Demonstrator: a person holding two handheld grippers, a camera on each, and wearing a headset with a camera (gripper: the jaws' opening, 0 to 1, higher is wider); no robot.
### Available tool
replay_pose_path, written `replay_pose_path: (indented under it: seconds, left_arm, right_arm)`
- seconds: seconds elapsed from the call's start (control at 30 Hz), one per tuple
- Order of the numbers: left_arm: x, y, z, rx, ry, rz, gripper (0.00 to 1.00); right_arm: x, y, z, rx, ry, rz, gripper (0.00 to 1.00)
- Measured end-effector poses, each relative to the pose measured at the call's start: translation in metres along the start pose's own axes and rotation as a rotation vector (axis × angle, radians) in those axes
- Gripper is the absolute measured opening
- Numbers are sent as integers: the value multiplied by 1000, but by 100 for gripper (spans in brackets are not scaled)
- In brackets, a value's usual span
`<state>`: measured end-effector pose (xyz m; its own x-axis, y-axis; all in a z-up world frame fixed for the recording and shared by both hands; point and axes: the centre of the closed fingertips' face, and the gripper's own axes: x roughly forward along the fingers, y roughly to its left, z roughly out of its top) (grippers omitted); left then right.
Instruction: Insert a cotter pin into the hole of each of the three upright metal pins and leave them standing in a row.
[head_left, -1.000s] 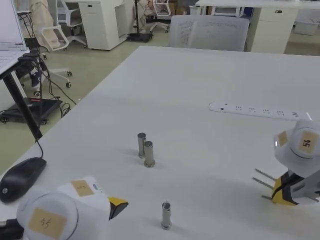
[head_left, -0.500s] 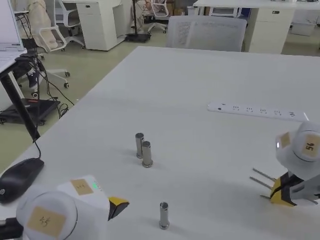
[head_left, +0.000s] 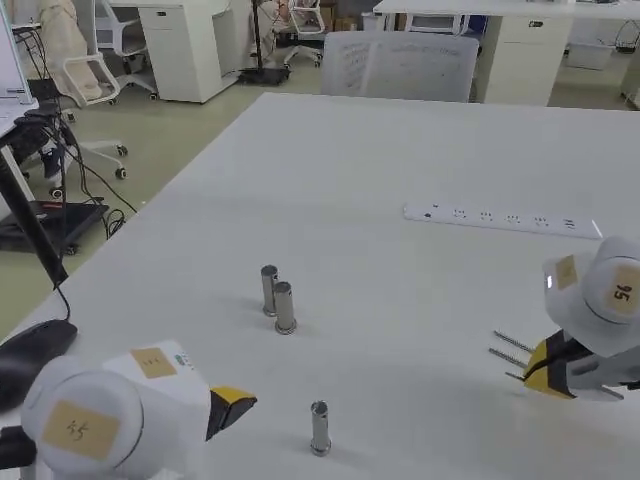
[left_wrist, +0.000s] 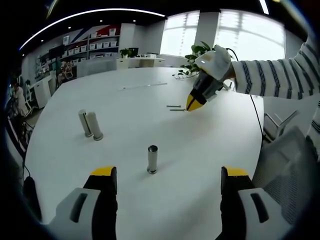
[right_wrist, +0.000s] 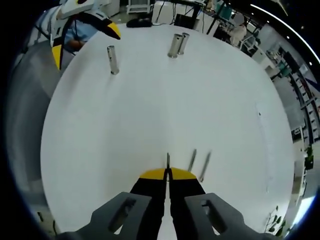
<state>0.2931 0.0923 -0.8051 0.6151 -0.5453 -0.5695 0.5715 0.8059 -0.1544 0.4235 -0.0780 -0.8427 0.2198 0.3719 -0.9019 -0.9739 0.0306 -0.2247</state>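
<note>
Three upright metal pins stand on the white table (head_left: 400, 150): two close together (head_left: 268, 290) (head_left: 285, 307), and a third (head_left: 320, 428) nearer me. My left gripper (left_wrist: 169, 175) is open, and the near pin (left_wrist: 152, 159) stands ahead between its jaws. My right gripper (right_wrist: 168, 172) rests low at the table's right side, shut on a cotter pin (right_wrist: 168, 160) that sticks out from its tips. Two more cotter pins (right_wrist: 192, 160) (right_wrist: 205, 166) lie just beside it. In the head view the right gripper (head_left: 528, 375) touches the cotter pins (head_left: 512, 343).
A white power strip (head_left: 500, 220) lies across the far right of the table. A black mouse (head_left: 25, 350) sits near the left edge. A grey chair (head_left: 400, 65) stands behind the table's far end. Open tabletop separates the pins from the cotter pins.
The head camera has shifted, so the whole scene sits a little further left. The right gripper stays down at the cotter pins, and the left gripper keeps its place.
</note>
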Motion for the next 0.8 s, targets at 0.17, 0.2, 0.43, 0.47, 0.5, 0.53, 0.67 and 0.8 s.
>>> replay_pose_path:
  seconds: [0.17, 0.2, 0.43, 0.47, 0.5, 0.53, 0.67, 0.8]
  left_arm:
    - [4, 2, 12, 19, -14, -5, 82]
    - [5, 2, 13, 21, -16, -7, 82]
    - [14, -6, 29, 20, -38, -52, 79]
    - [16, -8, 31, 20, -42, -62, 78]
    - [17, -9, 33, 24, -43, -65, 77]
    - [19, -10, 35, 31, -44, -69, 75]
    - [25, -12, 42, 37, -51, -87, 71]
    - [29, -14, 47, 41, -53, -102, 65]
  right_arm:
    - [-9, 2, 10, -34, -19, -42, 2]
    - [-10, 2, 11, -40, -20, -48, 2]
    - [-20, 12, 20, -66, -41, -78, 2]
    - [-21, 14, 21, -68, -44, -83, 2]
    - [-23, 15, 22, -71, -47, -88, 2]
    - [-24, 17, 24, -73, -51, -93, 2]
    - [-30, 24, 32, -84, -74, -114, 2]
    - [-35, 29, 40, -77, -99, -135, 2]
